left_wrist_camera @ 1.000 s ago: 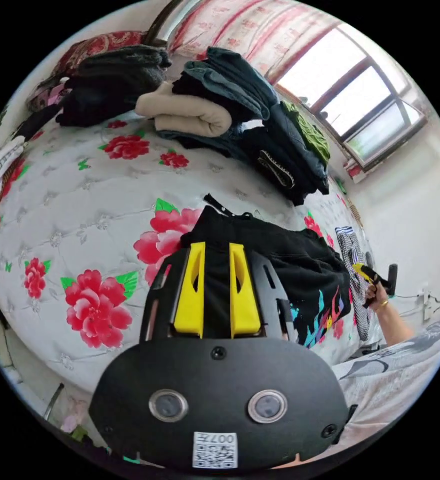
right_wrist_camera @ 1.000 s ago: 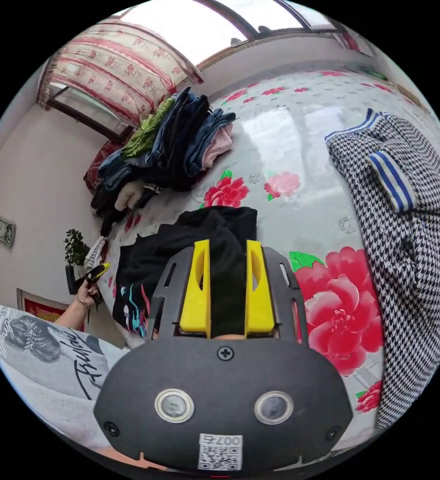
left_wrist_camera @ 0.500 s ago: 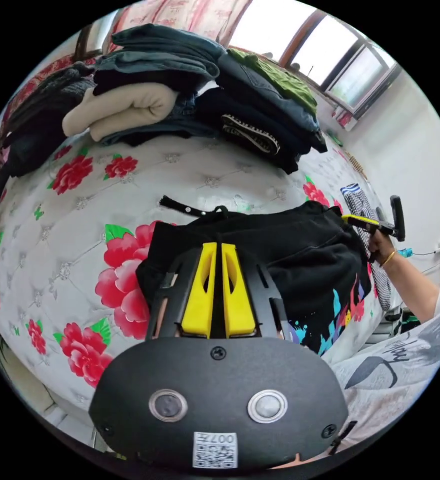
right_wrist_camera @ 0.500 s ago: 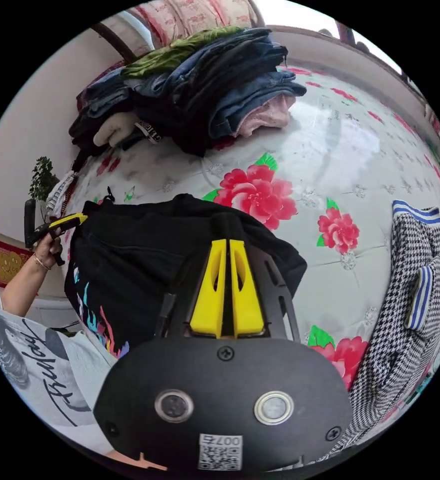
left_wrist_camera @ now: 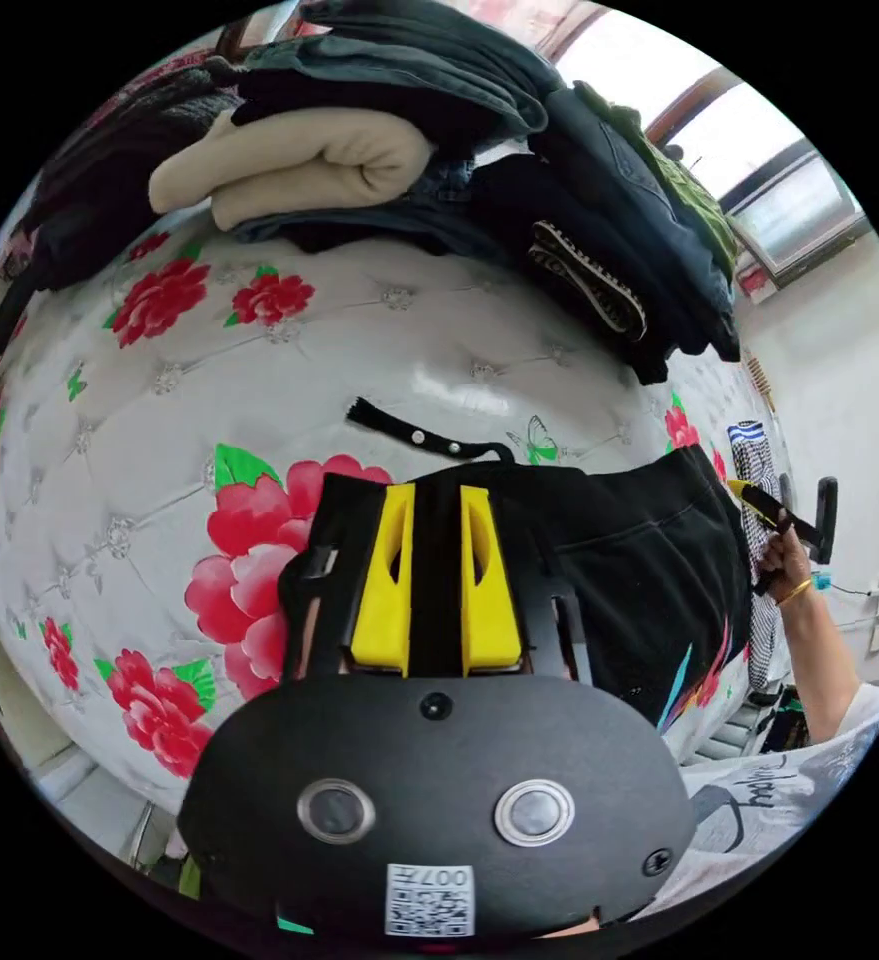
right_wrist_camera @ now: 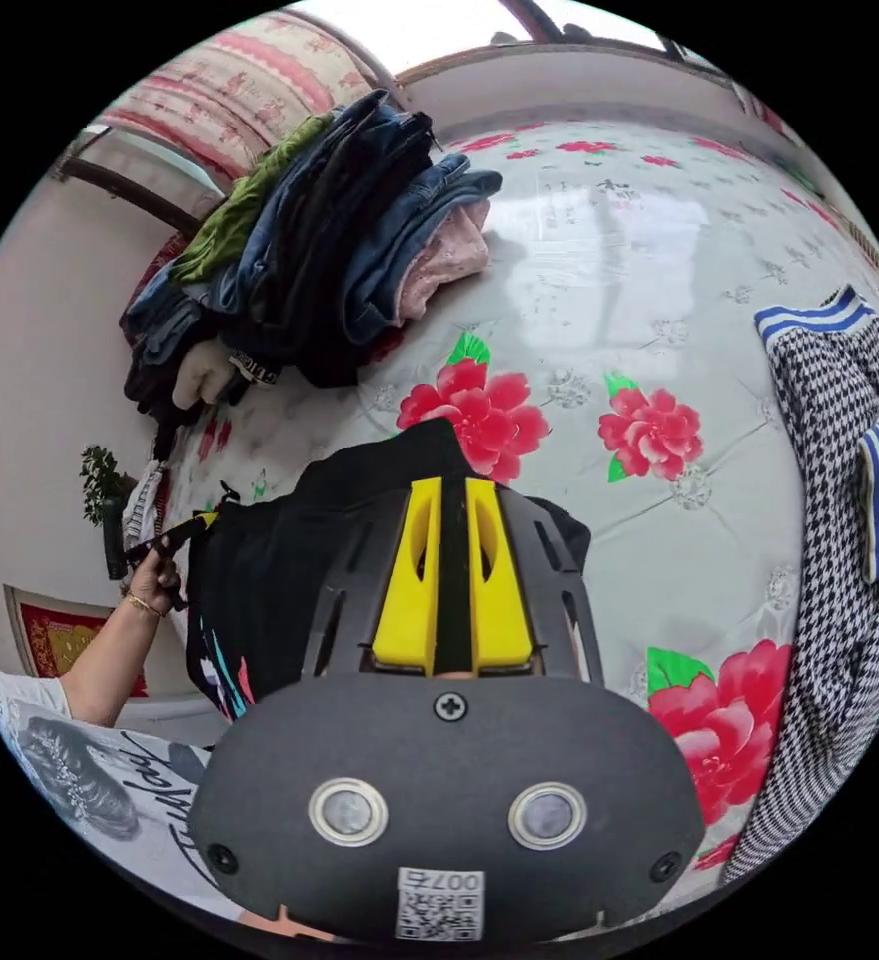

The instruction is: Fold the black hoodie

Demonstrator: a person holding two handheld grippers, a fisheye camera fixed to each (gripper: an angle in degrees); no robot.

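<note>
Hoodie [left_wrist_camera: 619, 560] in black lies on a white quilted bed cover [left_wrist_camera: 289, 390] printed with red flowers, with a gripper at each of its two far corners. The left gripper [left_wrist_camera: 436, 500] has its yellow jaws a modest gap apart, black cloth between them; whether they press on it cannot be told. The right gripper [right_wrist_camera: 452, 490] has its jaws nearly closed with dark fabric in the narrow slot, and appears to pinch the hoodie's edge [right_wrist_camera: 359, 540].

Judged from this, the step in hand is carrying or laying an edge across the bed. Doing it well calls for both corners travelling level and evenly taut, so the fold lands straight without a bunch in the middle.

The garment looks soft and fairly thick, already doubled, with a bright multicoloured print [left_wrist_camera: 704, 680] at the side hanging over the mattress edge. A black drawstring [left_wrist_camera: 414, 435] trails loose onto the cover. Stacked clothes [left_wrist_camera: 379, 150] sit well apart behind it, and a houndstooth garment [right_wrist_camera: 839, 520] lies beyond the right gripper.
</note>
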